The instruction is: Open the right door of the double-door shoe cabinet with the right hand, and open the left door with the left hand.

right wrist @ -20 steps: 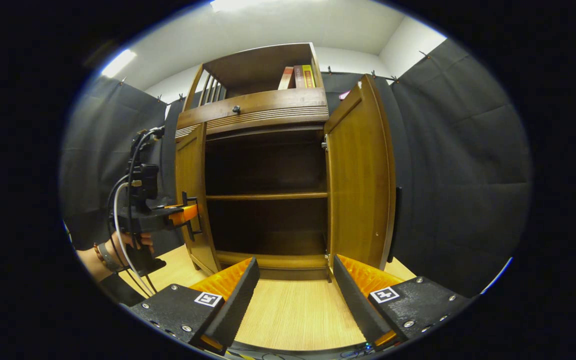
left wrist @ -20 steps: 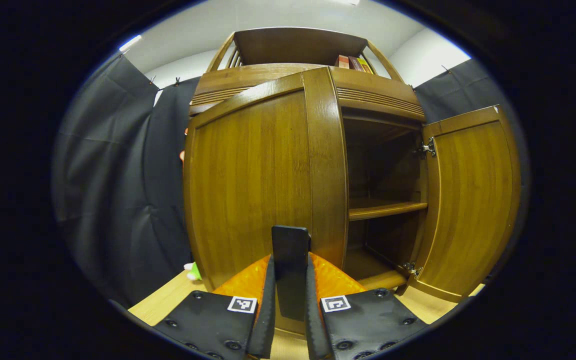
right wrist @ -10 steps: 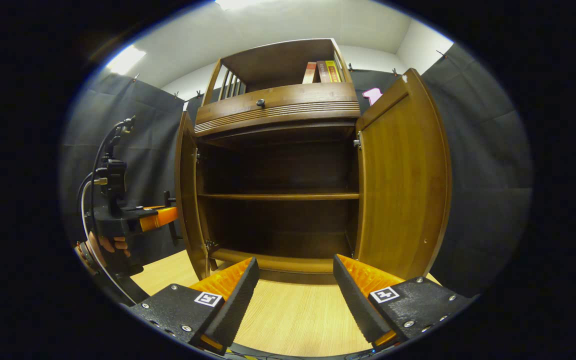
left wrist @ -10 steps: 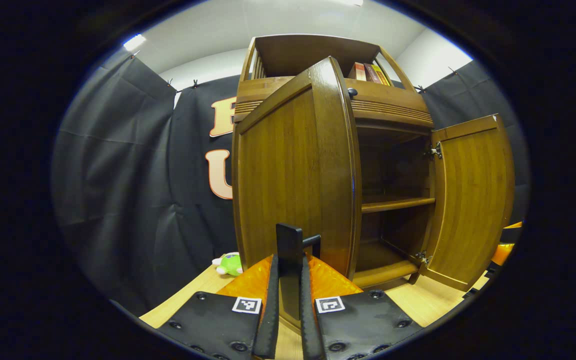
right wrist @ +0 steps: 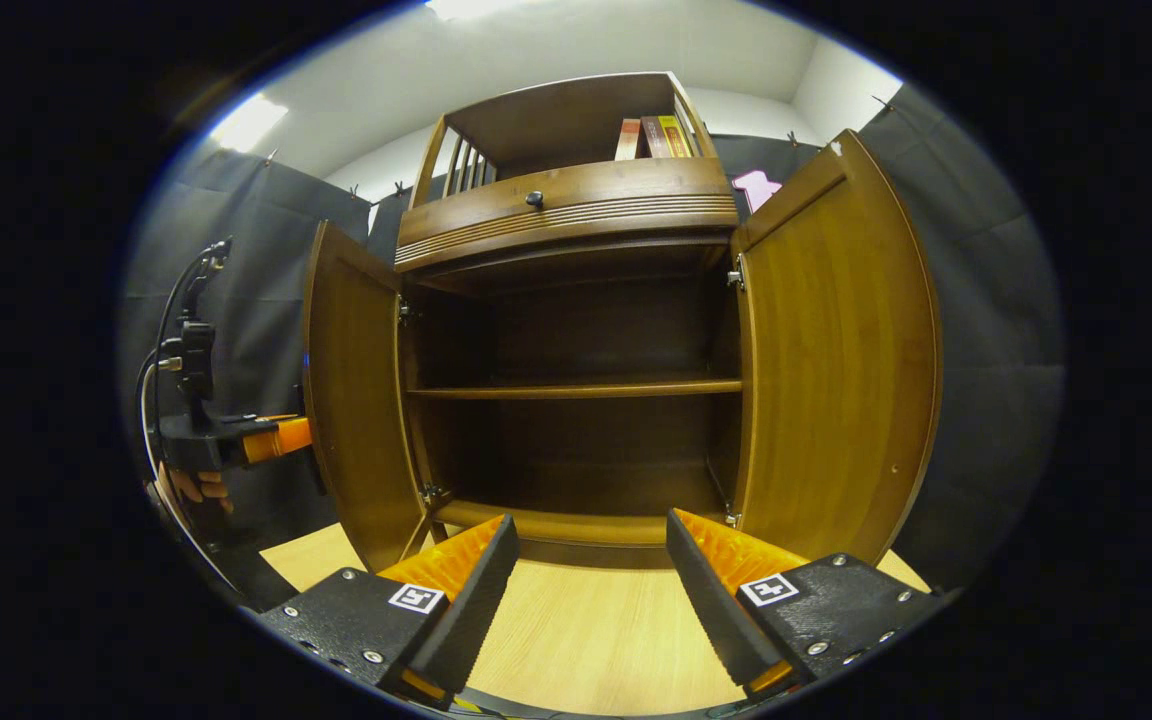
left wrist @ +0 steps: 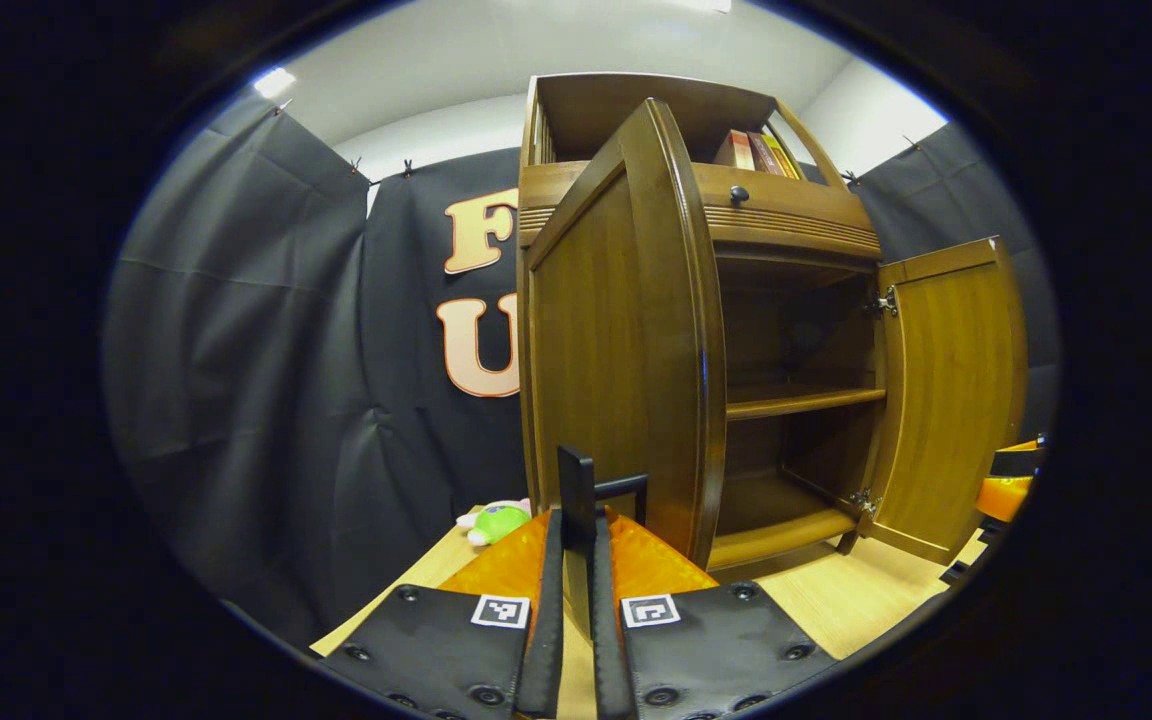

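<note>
The wooden shoe cabinet (right wrist: 576,215) stands with both doors swung out. In the left gripper view the left door (left wrist: 626,340) is seen almost edge-on, and my left gripper (left wrist: 576,530) is shut on its black handle (left wrist: 576,480). The right door (left wrist: 951,390) hangs wide open beyond it. In the right gripper view the left door (right wrist: 351,390) and right door (right wrist: 836,350) flank the dark inside with its shelf (right wrist: 576,388). My right gripper (right wrist: 591,525) is open and holds nothing, low in front of the cabinet. The left gripper (right wrist: 236,445) shows at the left, held by a hand (right wrist: 196,487).
A green plush toy (left wrist: 496,520) lies on the wooden floor (right wrist: 576,630) left of the cabinet. Books (right wrist: 651,137) stand on the top shelf above a drawer with a dark knob (right wrist: 534,199). Black cloth walls close in on both sides.
My left gripper has pulled the left door further open, from partly ajar to wide. The right gripper has stayed open and shifted slightly toward the cabinet's middle.
</note>
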`<state>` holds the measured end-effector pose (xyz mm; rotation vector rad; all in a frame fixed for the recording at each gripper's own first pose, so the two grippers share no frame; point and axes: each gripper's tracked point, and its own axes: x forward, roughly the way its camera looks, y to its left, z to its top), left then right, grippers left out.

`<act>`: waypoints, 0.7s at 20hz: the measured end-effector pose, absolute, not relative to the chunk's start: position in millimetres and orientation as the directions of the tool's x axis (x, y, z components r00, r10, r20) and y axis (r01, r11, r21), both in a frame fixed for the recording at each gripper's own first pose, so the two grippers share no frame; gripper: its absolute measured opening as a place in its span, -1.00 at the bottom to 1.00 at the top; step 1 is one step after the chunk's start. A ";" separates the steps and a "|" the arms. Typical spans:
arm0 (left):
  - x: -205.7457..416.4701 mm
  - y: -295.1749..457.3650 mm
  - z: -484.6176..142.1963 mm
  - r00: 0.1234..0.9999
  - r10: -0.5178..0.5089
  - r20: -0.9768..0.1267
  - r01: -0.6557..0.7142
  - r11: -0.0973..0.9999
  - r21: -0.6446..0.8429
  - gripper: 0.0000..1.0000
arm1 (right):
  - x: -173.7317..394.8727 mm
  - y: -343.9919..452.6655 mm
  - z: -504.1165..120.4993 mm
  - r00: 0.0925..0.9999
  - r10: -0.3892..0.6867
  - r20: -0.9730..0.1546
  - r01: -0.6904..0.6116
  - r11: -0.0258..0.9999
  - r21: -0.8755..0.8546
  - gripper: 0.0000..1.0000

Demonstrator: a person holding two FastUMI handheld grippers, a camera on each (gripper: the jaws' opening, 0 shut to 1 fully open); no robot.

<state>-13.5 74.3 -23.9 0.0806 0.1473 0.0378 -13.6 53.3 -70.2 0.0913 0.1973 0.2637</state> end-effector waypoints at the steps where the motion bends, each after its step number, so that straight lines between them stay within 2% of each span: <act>1: -15.8 77.9 -22.0 0.989 0.035 -0.145 -0.022 0.996 0.086 -0.58 | -13.6 56.4 -72.5 0.946 0.266 -0.188 -0.249 0.962 0.109 0.84; 10: -29.1 130.3 -9.6 0.994 0.002 -0.107 0.009 0.995 0.099 -0.63 | -10.5 115.5 -77.9 0.930 0.314 -0.192 -0.298 0.949 0.107 0.84; 14: -27.8 166.5 -7.6 0.993 -0.018 -0.114 0.031 0.993 0.111 -0.89 | -14.5 151.8 -77.7 0.921 0.344 -0.180 -0.324 0.937 0.130 0.84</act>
